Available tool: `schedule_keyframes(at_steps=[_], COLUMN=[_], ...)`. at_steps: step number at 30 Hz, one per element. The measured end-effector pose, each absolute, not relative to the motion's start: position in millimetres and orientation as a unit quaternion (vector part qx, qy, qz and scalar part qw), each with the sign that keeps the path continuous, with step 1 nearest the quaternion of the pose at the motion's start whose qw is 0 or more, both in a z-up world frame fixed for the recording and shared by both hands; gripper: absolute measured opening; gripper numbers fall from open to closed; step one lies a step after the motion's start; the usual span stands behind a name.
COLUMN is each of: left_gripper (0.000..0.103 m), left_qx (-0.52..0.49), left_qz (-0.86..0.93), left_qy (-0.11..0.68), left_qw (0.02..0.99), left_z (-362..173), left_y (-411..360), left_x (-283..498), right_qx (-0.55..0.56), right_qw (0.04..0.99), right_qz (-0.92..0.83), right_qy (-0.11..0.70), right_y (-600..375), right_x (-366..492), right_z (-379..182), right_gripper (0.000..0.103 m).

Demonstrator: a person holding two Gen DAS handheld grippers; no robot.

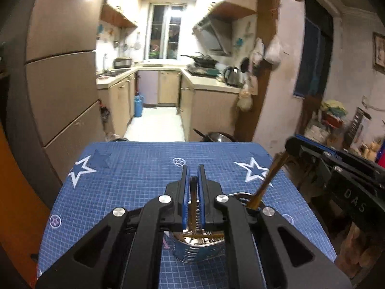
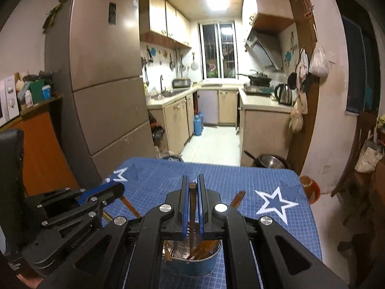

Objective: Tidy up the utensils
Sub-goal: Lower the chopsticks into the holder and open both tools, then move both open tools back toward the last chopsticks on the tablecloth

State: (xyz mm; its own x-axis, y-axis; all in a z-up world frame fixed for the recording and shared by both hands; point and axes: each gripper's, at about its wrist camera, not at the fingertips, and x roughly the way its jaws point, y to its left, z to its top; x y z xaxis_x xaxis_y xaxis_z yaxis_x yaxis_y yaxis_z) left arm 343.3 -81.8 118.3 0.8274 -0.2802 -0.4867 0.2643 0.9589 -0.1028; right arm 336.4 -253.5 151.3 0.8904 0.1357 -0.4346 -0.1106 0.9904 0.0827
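A ribbed metal can (image 1: 192,250) stands on the blue star-patterned table (image 1: 134,168) near its front edge, with several brown chopsticks inside. My left gripper (image 1: 193,175) is shut on a brown chopstick (image 1: 192,192) that stands upright with its lower end in the can. My right gripper (image 2: 192,184) is shut on another brown chopstick (image 2: 192,204), also upright over the same can (image 2: 192,262). In the left wrist view the right gripper (image 1: 292,148) holds its chopstick (image 1: 267,178) slanting down into the can. The left gripper (image 2: 118,189) shows at the left of the right wrist view.
A chopstick (image 2: 237,200) leans out of the can towards the right. A tall fridge (image 2: 101,72) stands beyond the table's left corner. A metal pan (image 2: 267,161) lies on the floor behind the table. A kitchen with counters opens behind it.
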Motion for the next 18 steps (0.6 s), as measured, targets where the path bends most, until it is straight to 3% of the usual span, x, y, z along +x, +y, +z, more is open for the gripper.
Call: schedule_keyframes(at_steps=[9, 18], left_gripper=[0.006, 0.006], left_qx=[-0.054, -0.065], left_qz=[-0.129, -0.116], left_qy=[0.188, 0.136], left_qw=[0.972, 0.982], left_z=[154.4, 162.4], left_y=[-47.6, 10.1], left_x=[308.0, 217.1], right_qx=[0.044, 0.032], right_qw=[0.976, 0.974], right_qz=[0.053, 0.055], right_qy=[0.207, 0.218], right_y=[-273.5, -314.1], right_x=[312.8, 216.5], right_z=[163.3, 149.9], right_gripper=[0.008, 0.008])
